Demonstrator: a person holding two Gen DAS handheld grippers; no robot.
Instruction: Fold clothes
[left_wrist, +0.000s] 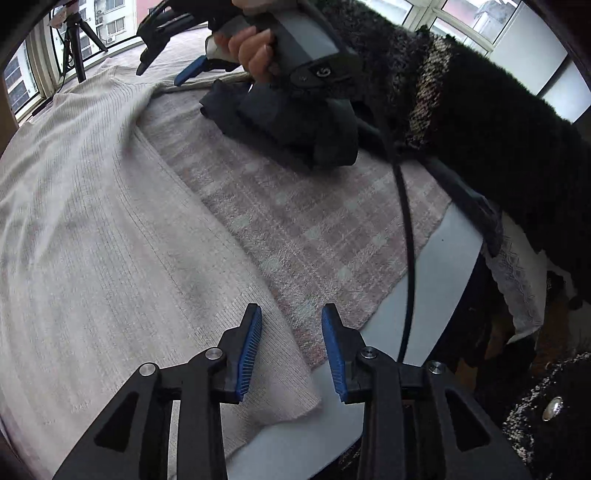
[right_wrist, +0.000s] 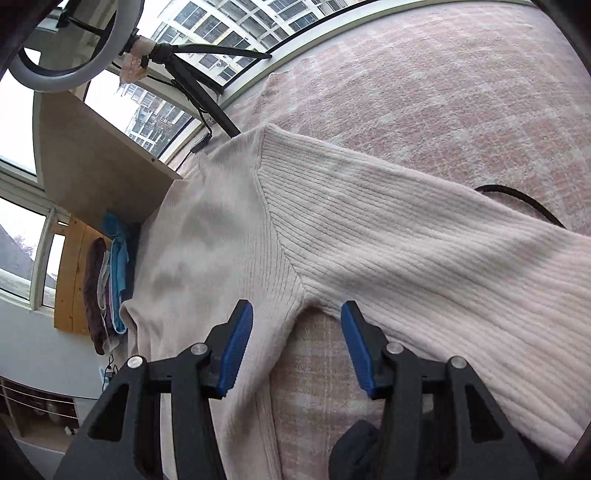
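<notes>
A cream ribbed sweater (left_wrist: 92, 229) lies spread flat on a pink plaid cloth (left_wrist: 314, 229). My left gripper (left_wrist: 291, 347) is open and empty, just above the sweater's near hem corner. In the left wrist view my right gripper (left_wrist: 166, 66) is at the far end, held in a hand, near the sweater's far edge. In the right wrist view my right gripper (right_wrist: 297, 347) is open and empty over the armpit where the sleeve (right_wrist: 443, 251) joins the sweater's body (right_wrist: 207, 236).
A folded dark garment (left_wrist: 288, 122) lies on the plaid cloth under the person's hand. A black cable (left_wrist: 406, 240) hangs across the table's white edge (left_wrist: 454, 240). A tripod (left_wrist: 74, 48) and windows stand at the far side. A ring light (right_wrist: 66, 40) and a wooden shelf (right_wrist: 96, 162) are on the left.
</notes>
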